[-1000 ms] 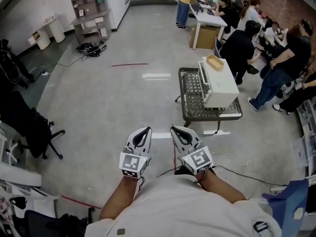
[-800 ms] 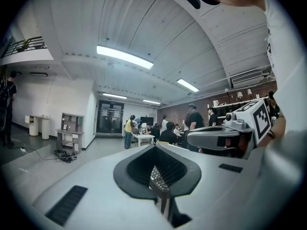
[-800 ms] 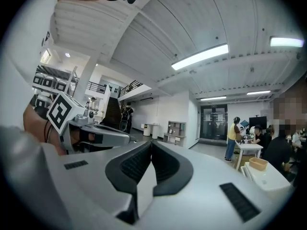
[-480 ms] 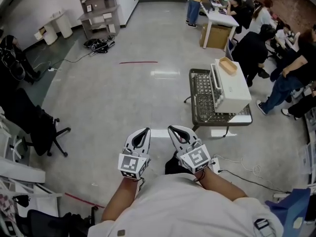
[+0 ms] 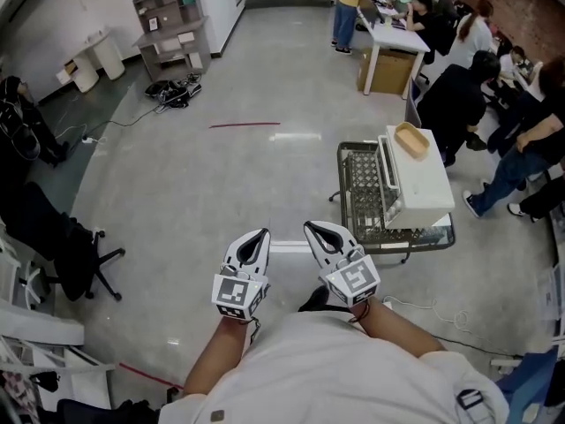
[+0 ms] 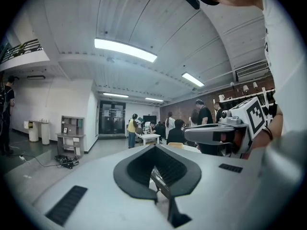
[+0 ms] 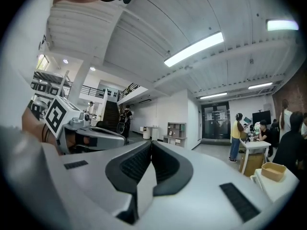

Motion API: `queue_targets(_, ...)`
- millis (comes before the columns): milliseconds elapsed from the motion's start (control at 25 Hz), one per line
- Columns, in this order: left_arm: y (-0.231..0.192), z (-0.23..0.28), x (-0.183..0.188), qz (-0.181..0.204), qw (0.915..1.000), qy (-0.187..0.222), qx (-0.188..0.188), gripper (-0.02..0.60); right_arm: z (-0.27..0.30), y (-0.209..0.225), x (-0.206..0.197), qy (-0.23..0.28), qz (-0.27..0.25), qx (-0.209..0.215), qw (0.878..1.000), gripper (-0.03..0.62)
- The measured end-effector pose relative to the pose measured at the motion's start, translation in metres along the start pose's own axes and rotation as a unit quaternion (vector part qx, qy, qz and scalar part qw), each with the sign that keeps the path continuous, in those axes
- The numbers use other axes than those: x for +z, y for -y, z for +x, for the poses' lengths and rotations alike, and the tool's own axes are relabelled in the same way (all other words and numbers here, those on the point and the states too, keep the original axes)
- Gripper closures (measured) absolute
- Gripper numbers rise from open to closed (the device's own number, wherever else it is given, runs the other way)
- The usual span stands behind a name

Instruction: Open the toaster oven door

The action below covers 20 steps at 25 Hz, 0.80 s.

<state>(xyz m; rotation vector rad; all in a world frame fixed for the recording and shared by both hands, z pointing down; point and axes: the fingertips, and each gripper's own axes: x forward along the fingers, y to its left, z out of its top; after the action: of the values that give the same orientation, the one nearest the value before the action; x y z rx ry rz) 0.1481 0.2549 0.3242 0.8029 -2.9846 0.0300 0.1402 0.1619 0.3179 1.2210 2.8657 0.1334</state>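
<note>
Left gripper: the left gripper (image 5: 258,236) is closed on nothing, its jaws pressed together. I hold it level, just in front of my body.
Right gripper: the right gripper (image 5: 318,232) is just beside it on the right, also closed and empty.
Toaster oven: the white toaster oven (image 5: 422,182) stands on a wire-mesh counter (image 5: 358,187), far and to the right, well apart from both grippers. A tan tray (image 5: 411,140) sits on its top.
Door: it faces left over the bare mesh and looks shut. The handle bar (image 5: 386,171) runs along its front.
Step in hand: I judge this to be the approach, with nothing touched yet.
Doing it well: I would come round to the counter's left side and face the door square. I would part the right gripper's jaws before arriving, then close them on the middle of the handle bar.
Pull: I would follow the door's own arc, slowly. I cannot see the hinge from here.
Risk: the oven may slide on the mesh, so I could brace its top with the left gripper, clear of the tray.
Surroundings: people (image 5: 459,87) stand just beyond the counter.
</note>
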Motion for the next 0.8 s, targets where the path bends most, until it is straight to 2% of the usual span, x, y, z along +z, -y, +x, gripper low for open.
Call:
queue_targets(160, -0.002, 0.068, 0.005, 0.0, 0.9998, 0.003, -0.018, 0.565, 0.017, 0.062, -0.001, 0.0, -0.004, -0.013, 1.0, 0.576)
queue_targets(320, -0.002, 0.137, 0.008, 0.007, 0.9987, 0.004, -0.05, 0.565, 0.029, 0.124, -0.005, 0.007, -0.006, -0.047, 0.999, 0.576)
queue_targets(560, 0.025, 0.237, -0.014, 0.015, 0.9938, -0.007, -0.11, 0.565, 0.023, 0.216, -0.037, 0.011, 0.007, -0.107, 0.994, 0.576)
queue_targets(800, 0.073, 0.296, -0.007, 0.018, 0.9818, -0.015, -0.189, 0.565, -0.019, 0.267, -0.04, -0.004, 0.011, -0.178, 0.984, 0.576)
